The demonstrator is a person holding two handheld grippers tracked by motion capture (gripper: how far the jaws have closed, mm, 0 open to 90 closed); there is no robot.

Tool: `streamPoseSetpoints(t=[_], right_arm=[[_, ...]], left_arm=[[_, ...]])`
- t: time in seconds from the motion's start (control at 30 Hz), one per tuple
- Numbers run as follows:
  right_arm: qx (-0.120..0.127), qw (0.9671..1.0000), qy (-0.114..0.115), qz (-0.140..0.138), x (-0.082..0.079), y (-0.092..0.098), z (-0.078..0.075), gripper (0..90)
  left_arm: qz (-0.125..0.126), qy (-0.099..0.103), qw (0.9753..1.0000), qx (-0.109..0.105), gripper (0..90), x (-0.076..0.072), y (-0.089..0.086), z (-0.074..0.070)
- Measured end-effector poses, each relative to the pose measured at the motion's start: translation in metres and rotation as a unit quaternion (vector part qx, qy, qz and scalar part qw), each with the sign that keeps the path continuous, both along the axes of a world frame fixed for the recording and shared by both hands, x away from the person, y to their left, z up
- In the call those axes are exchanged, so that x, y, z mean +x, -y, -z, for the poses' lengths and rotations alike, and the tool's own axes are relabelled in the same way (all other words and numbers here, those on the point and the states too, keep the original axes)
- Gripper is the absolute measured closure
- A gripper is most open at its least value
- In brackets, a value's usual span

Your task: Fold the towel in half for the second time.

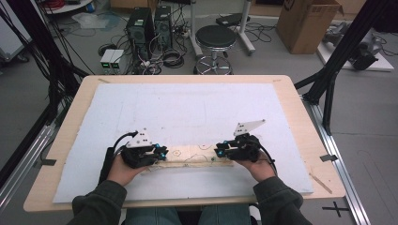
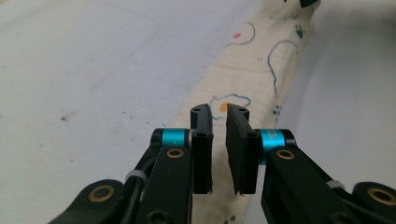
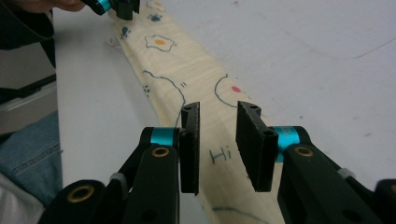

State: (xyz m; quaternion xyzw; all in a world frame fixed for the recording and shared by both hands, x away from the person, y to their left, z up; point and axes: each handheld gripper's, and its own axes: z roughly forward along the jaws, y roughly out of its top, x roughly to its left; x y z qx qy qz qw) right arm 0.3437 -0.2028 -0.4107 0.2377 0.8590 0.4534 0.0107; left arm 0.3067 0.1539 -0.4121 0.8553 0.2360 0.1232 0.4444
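Left gripper (image 1: 162,152) and right gripper (image 1: 219,151) face each other in the high view, each held in a hand at the near side of the bench (image 1: 65,140), which is covered by a pale blue sheet (image 1: 187,108). Between the two grippers lies a long cream cloth strip (image 1: 192,158), folded narrow, with one end at each set of jaws; from this height the jaw gaps are too small to judge. The person's dark sleeves (image 1: 101,204) come in from the bottom edge. Beyond the bench stand a round black stool (image 1: 215,37), two computer towers (image 1: 149,26) and a cardboard box (image 1: 307,23) on the floor. In the left gripper view, the left gripper (image 2: 219,128) has its jaws set to a narrow gap with nothing clamped between them. The cloth strip (image 2: 254,65) lies directly beneath the jaws and runs straight ahead of them, showing fried-egg prints, blue line drawings and small paw prints. In the right gripper view, the right gripper (image 3: 217,126) has its jaws moderately parted, wider than the left gripper's, and holds nothing. The cloth strip (image 3: 187,70) passes under the jaw gap and extends ahead and to the left, with the word "Hi" printed just below the gap. At the far end of the strip, the left gripper (image 3: 122,6) sits at the upper left, at the cloth's end. Blue denim (image 3: 28,149) shows at the lower left, beside the bench edge.
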Motion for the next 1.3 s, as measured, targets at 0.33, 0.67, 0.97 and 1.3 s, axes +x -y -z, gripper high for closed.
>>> streamPoseSetpoints(t=[0.33, 0.67, 0.97, 1.3], right_arm=[[-0.046, 0.9986, -0.013, -0.024, -0.002, -0.017, 0.021, 71.4], [-0.062, 0.998, -0.005, -0.016, -0.011, -0.003, 0.026, 68.3], [-0.063, 0.998, 0.009, 0.0, -0.02, 0.019, 0.028, 66.0], [-0.004, 0.9985, 0.055, 0.008, -0.014, 0.026, 0.007, 57.6]], left_arm=[[0.0, -0.014, 0.9981, 0.06, 80.1, -0.001, 0.003, 0.013], [-0.02, -0.023, 0.9983, 0.05, 71.8, -0.005, -0.015, 0.021], [-0.026, -0.021, 0.9983, 0.047, 65.2, -0.007, -0.021, 0.024], [-0.029, -0.009, 0.9994, -0.018, 51.2, -0.004, -0.033, 0.01]])
